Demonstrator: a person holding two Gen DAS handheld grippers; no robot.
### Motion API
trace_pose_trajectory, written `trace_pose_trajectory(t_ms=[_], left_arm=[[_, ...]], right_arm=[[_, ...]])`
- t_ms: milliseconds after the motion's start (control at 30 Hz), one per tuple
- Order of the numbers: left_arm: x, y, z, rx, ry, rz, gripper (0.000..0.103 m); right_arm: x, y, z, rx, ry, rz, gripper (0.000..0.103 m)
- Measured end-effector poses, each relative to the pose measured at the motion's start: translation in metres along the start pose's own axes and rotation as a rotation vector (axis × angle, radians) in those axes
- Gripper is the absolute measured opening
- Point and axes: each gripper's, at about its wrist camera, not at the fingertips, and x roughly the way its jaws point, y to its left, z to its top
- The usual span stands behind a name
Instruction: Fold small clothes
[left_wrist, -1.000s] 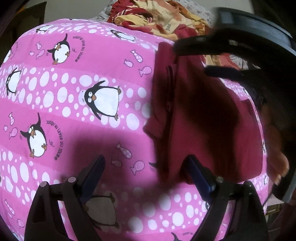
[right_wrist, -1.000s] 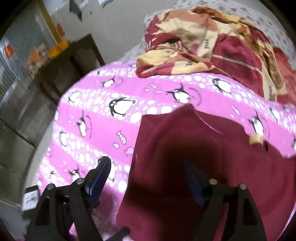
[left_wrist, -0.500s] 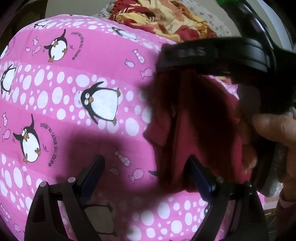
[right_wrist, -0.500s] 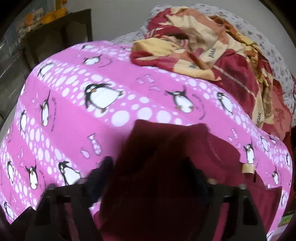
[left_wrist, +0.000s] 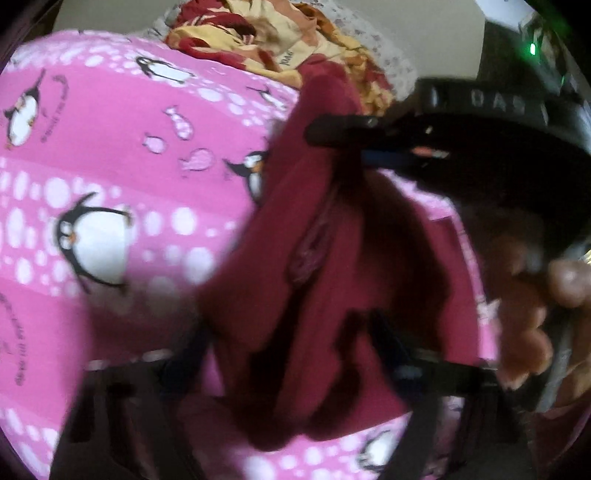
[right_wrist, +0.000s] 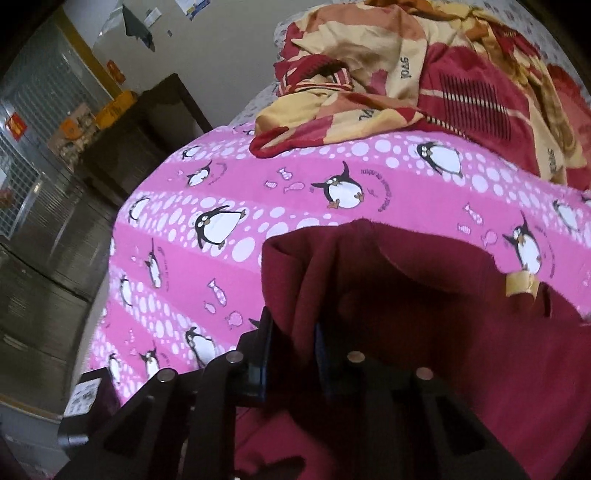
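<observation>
Between the right hand-held gripper (right_wrist: 291, 350) pads, the maroon garment (right_wrist: 424, 317) is pinched.

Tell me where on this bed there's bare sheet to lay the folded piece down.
The widest free patch is the pink penguin sheet, bordered by the maroon garment, the rumpled red-and-cream blanket behind and the bed's edge. A narrower strip runs between garment and blanket. It is crowded around the garment, where the right gripper and left gripper pinch its folds.

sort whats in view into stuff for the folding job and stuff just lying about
For the job: maroon garment, right gripper shut on its edge, left gripper closing around it.
Lying about: red-and-yellow blanket, penguin sheet, dark cabinet.
</observation>
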Motion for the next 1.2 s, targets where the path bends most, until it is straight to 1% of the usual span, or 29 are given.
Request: trace_pose_trajectory(t_ms=[33,67,133,167,200,233,267,333,400,467,533,567,600,633,667,733,833,933,1000,1100,1167,1200], left_arm=[[0.001,-0.001,0.001,-0.002,0.010,-0.002,0.041],[0.002,-0.003,0.001,0.006,0.010,-0.005,0.034],[-0.001,-0.006,0.000,0.033,-0.005,-0.005,0.028],[-0.003,-0.009,-0.001,0.045,-0.012,-0.006,0.025],[-0.006,-0.012,-0.002,0.056,-0.021,-0.008,0.024],[-0.009,-0.015,-0.003,0.063,-0.031,-0.011,0.023],[-0.010,-0.018,-0.003,0.070,-0.036,-0.010,0.022],[-0.013,-0.027,-0.003,0.098,-0.046,-0.005,0.022],[-0.015,-0.035,-0.003,0.133,-0.054,0.008,0.022],[-0.015,-0.045,-0.003,0.162,-0.059,0.023,0.022],[-0.015,-0.051,-0.002,0.170,-0.060,0.031,0.022],[-0.015,-0.053,-0.001,0.173,-0.058,0.035,0.022],[-0.016,-0.054,-0.001,0.174,-0.058,0.037,0.022],[-0.017,-0.057,0.000,0.172,-0.055,0.032,0.022],[-0.018,-0.059,0.000,0.169,-0.054,0.024,0.022],[-0.025,-0.070,0.001,0.168,-0.063,-0.003,0.022],[-0.032,-0.101,0.005,0.209,-0.081,-0.052,0.022],[-0.032,-0.136,0.013,0.253,-0.083,-0.090,0.022],[-0.025,-0.162,0.016,0.286,-0.074,-0.112,0.022],[-0.010,-0.199,0.008,0.346,-0.058,-0.131,0.022],[-0.006,-0.219,-0.008,0.373,-0.043,-0.138,0.022],[0.004,-0.232,-0.012,0.392,-0.028,-0.140,0.022]], right_arm=[[-0.001,0.000,0.000,0.001,-0.002,0.007,0.022],[-0.001,-0.001,0.000,0.008,-0.001,0.016,0.023],[-0.002,-0.003,0.002,0.024,0.007,0.022,0.031],[-0.001,-0.003,0.003,0.031,0.012,0.020,0.047],[-0.002,-0.001,0.003,0.030,0.012,0.018,0.055],[-0.002,0.004,0.005,0.015,0.012,0.012,0.069],[-0.002,0.007,0.006,0.003,0.015,0.003,0.077],[0.002,0.017,0.009,-0.042,0.026,-0.042,0.079],[0.011,0.022,0.011,-0.070,0.057,-0.076,0.081],[0.019,0.022,0.011,-0.086,0.087,-0.106,0.081],[0.015,0.021,0.008,-0.097,0.062,-0.113,0.078],[0.009,0.019,0.005,-0.097,0.039,-0.119,0.065],[0.004,0.016,0.002,-0.100,0.035,-0.108,0.044],[-0.001,0.012,0.000,-0.098,0.029,-0.087,0.035],[-0.010,0.007,-0.002,-0.088,0.008,-0.073,0.030],[-0.031,-0.002,-0.005,-0.074,-0.045,-0.047,0.027],[-0.069,-0.015,-0.009,-0.058,-0.114,-0.029,0.023],[-0.113,-0.041,-0.014,-0.020,-0.183,-0.005,0.021],[-0.140,-0.063,-0.020,0.015,-0.217,-0.005,0.020],[-0.170,-0.100,-0.032,0.079,-0.252,-0.015,0.019],[-0.185,-0.127,-0.045,0.128,-0.269,-0.027,0.018],[-0.190,-0.137,-0.050,0.143,-0.273,-0.032,0.018]])
